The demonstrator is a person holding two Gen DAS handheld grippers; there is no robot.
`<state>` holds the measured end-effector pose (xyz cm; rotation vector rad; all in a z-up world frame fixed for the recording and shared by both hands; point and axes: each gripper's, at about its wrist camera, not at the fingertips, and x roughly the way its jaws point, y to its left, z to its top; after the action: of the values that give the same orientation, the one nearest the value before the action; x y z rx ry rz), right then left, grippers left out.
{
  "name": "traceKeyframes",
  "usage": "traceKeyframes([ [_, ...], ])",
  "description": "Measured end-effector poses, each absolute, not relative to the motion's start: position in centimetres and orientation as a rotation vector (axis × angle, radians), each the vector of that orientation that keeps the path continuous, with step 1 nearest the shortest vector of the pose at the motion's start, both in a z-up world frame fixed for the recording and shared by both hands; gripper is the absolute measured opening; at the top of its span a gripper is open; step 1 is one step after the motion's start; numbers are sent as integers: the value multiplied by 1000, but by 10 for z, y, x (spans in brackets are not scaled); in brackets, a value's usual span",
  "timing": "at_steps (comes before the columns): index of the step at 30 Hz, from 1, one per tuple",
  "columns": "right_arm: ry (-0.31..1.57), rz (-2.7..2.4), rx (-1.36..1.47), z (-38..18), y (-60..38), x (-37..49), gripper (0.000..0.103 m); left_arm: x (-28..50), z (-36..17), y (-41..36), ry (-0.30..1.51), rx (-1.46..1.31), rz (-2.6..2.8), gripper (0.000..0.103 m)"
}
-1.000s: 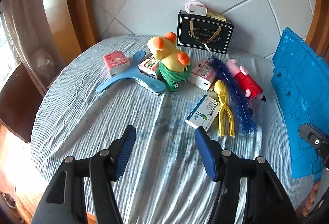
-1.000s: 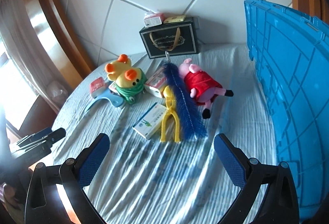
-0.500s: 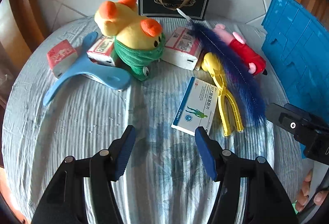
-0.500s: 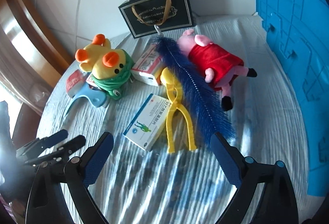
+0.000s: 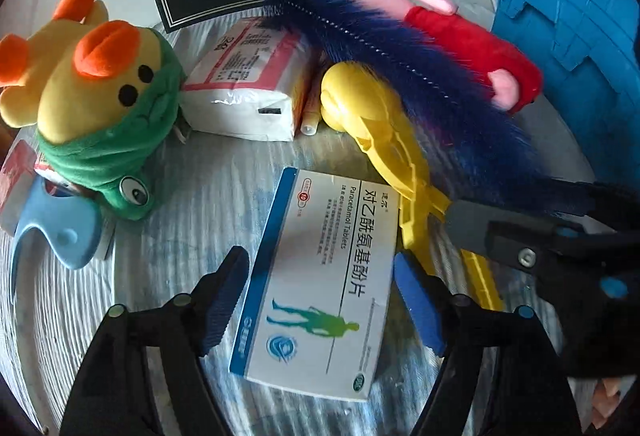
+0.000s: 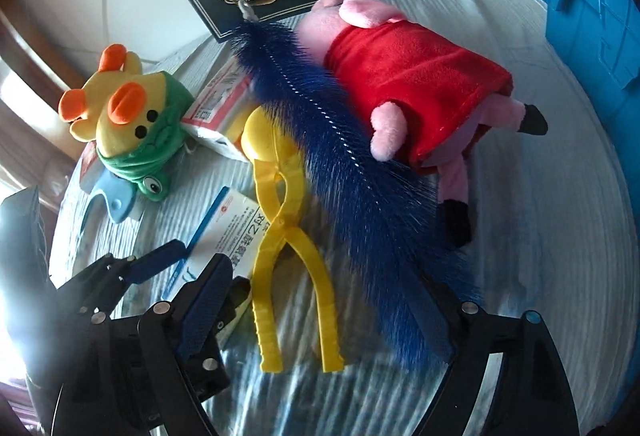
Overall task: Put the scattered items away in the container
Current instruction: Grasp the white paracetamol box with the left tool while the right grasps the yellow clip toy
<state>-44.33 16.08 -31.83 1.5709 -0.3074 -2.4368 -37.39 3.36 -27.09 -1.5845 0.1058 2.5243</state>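
the left gripper (image 5: 320,288) is showing black plastic arms with round silver rivets, ending in blue ribbed pads (image 5: 418,302). the right gripper (image 6: 320,300) is wearing the same black frame and dark blue ridged pads (image 6: 206,302); right of the medicine box (image 5: 320,276), its side is showing a silver screw and light blue dots. fingertips are peeking in below it.

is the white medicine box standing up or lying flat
Lying flat. The medicine box rests broad printed face up on the striped cloth, between the open left gripper fingers.
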Motion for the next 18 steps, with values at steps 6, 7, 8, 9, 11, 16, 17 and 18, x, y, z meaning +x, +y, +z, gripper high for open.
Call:
traceKeyframes([
  [6, -259, -2404, 1567, -320, 141, -459, 81, -407, -301, 1, -3, -1615, 2610, 76],
  [7, -245, -2402, 1563, -321, 136, -462, 80, -410, -305, -7, -22, -1627, 2629, 76],
  [8, -242, -2397, 1557, -322, 132, -465, 78, -413, -309, -16, -49, -1639, 2647, 76],
  [9, -249, -2385, 1554, -322, 128, -469, 72, -414, -313, -26, -78, -1644, 2667, 75],
  [11, -254, -2363, 1551, -324, 118, -474, 68, -416, -321, -37, -111, -1642, 2668, 75],
  [16, -216, -2359, 1551, -320, 109, -470, 68, -421, -343, -32, -45, -1623, 2686, 76],
  [17, -202, -2357, 1560, -320, 108, -471, 68, -423, -348, -31, -53, -1619, 2690, 76],
  [18, -178, -2365, 1566, -323, 107, -472, 68, -425, -352, -30, -61, -1620, 2694, 75],
])
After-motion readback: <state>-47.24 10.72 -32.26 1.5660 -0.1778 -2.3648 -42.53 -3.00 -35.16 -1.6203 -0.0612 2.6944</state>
